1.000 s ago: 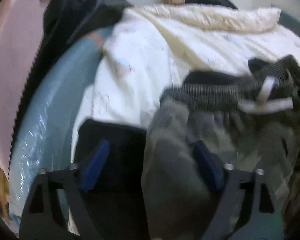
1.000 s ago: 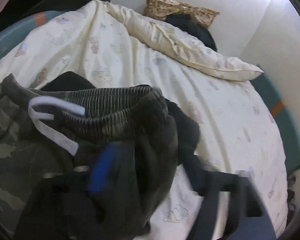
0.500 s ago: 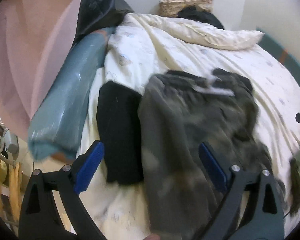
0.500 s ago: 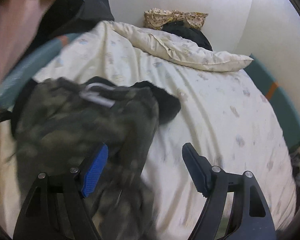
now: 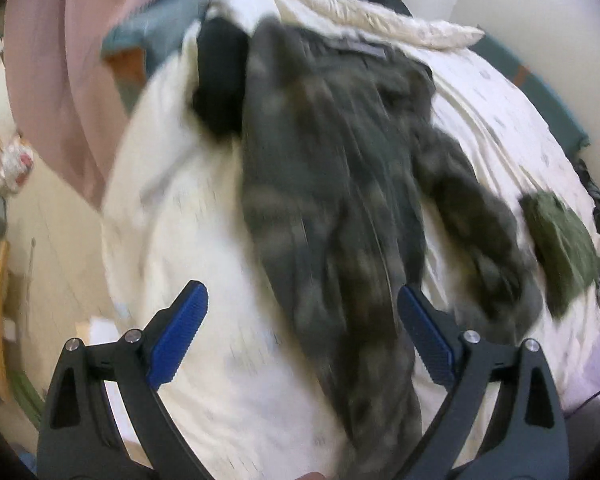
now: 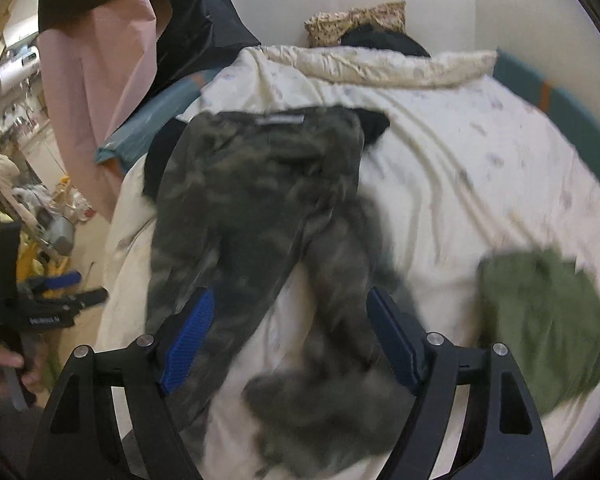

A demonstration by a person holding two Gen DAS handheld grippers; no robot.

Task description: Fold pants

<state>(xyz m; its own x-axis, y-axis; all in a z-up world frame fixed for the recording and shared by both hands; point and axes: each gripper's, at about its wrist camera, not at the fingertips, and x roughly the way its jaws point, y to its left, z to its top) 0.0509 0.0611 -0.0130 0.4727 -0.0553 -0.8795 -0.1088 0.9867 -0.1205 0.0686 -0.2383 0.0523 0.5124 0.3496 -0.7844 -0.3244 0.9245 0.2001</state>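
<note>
Camouflage pants [image 5: 324,184] [image 6: 256,192] lie stretched out on a cream quilt [image 5: 180,240] [image 6: 460,152], waistband at the far end, legs spread toward me. My left gripper [image 5: 300,304] hovers open above the near part of one leg, blue pads wide apart with nothing between them. My right gripper [image 6: 288,312] is also open, held over the fork of the two legs, touching nothing. In the right wrist view the left gripper [image 6: 56,288] shows at the far left edge, held by a hand [image 6: 0,364].
A black garment [image 5: 220,76] lies under the pants' left side. A folded olive-green garment [image 6: 540,320] [image 5: 560,240] sits on the quilt to the right. Pink fabric [image 6: 96,92] hangs at the left beside the bed. Pillows [image 6: 356,20] lie at the head by the wall.
Both grippers pulled back from the waistband toward the foot of the bed, so the whole pants now show. Both let go of the fabric and stand open.
</note>
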